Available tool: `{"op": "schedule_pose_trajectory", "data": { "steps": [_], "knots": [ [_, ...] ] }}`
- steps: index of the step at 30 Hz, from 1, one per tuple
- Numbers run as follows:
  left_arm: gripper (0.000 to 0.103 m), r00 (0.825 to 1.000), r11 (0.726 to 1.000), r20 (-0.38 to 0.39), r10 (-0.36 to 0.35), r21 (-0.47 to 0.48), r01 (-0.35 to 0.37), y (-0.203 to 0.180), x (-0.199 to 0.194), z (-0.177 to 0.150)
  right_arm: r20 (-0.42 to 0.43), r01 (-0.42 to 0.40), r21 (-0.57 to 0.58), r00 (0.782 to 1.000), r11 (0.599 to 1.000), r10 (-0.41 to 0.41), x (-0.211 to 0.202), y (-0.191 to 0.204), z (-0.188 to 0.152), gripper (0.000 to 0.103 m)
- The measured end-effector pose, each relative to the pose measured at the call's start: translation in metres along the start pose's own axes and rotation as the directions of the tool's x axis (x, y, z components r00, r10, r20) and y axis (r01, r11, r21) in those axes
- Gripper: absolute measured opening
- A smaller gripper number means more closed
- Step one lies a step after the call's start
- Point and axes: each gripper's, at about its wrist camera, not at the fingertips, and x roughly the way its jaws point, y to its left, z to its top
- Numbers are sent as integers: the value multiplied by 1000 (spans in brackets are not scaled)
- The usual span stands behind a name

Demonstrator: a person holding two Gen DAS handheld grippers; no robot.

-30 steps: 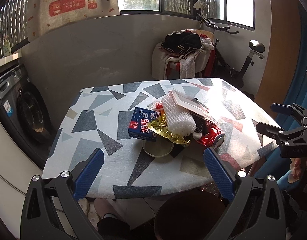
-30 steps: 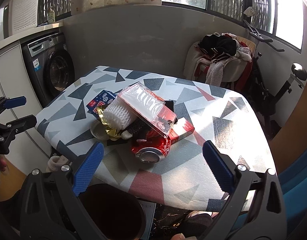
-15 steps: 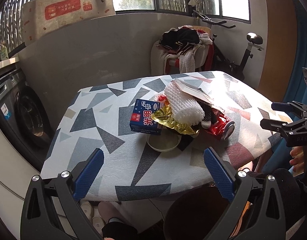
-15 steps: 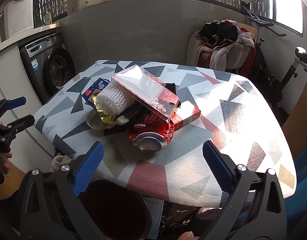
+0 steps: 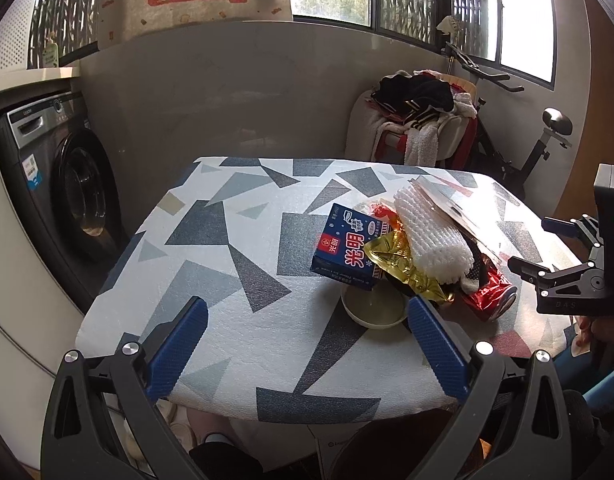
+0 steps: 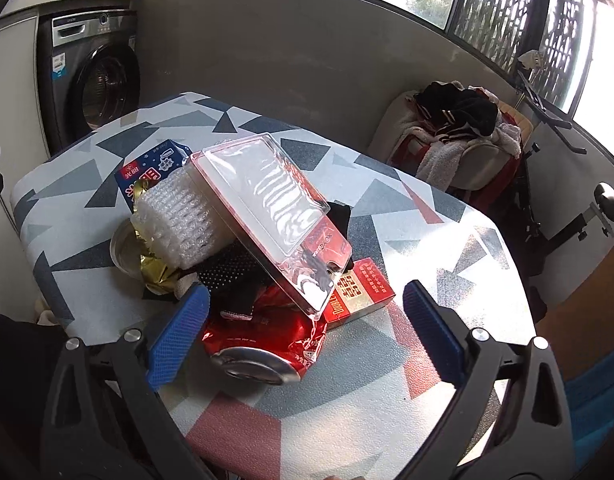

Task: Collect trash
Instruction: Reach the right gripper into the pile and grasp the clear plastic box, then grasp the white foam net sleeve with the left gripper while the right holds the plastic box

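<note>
Table (image 5: 235, 280): patterned cloth top, with the trash heaped in one pile toward its near right part as seen from the left gripper, dead ahead of the right one.

Bin (image 5: 387, 456): dark rim showing below the near table edge, between the two grippers; only partly visible.

Clear tray (image 6: 263, 204): largest item, tilted, leaning across the top of the pile, its long axis running from far left to near right in the right view.

Foam net (image 6: 179, 220): white roll under the tray's left side, lying on gold foil (image 5: 403, 264).

Blue carton (image 5: 347, 252): at the pile's left edge, propped over a small bowl (image 5: 373, 308).

Red box (image 6: 357, 292): flat on the cloth, touching the tray's low corner.

Can (image 6: 263, 344): crushed, red, on its side, mouth facing the right gripper; nearest item to it.

Right gripper (image 6: 305, 332): spread wide, empty, level, the can just inside its left finger. Judged the nearer gripper, and the can the likely first pick.

Left gripper (image 5: 307, 348): likewise wide and empty, held over the near edge, with the pile ahead and to its right and the bowl closest.
</note>
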Motion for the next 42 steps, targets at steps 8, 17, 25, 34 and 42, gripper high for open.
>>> {"op": "schedule_pose_trajectory", "data": {
  "steps": [8, 17, 25, 34, 42],
  "knots": [
    [98, 1000, 1000, -9, 17, -21, -17, 16, 20, 0, -62, -3, -140, 998, 990, -6, 68, 24, 32, 69],
    [96, 999, 998, -23, -41, -48, 40, 19, 32, 6, 8, -108, -52, 994, 993, 109, 50, -3, 47, 32],
    [89, 993, 993, -42, -110, -54, 107, 1, 47, 18, 124, -106, 78, 988, 991, 96, 10, -51, 49, 19],
    [89, 969, 972, -80, -232, 7, 233, -45, 81, 56, 143, -135, 198, 984, 971, 108, -2, -85, 32, 19],
    [77, 937, 954, -198, -288, 33, 300, -86, 139, 86, 128, -115, 228, 988, 967, 87, -5, -89, 19, 19]
  ]
}}
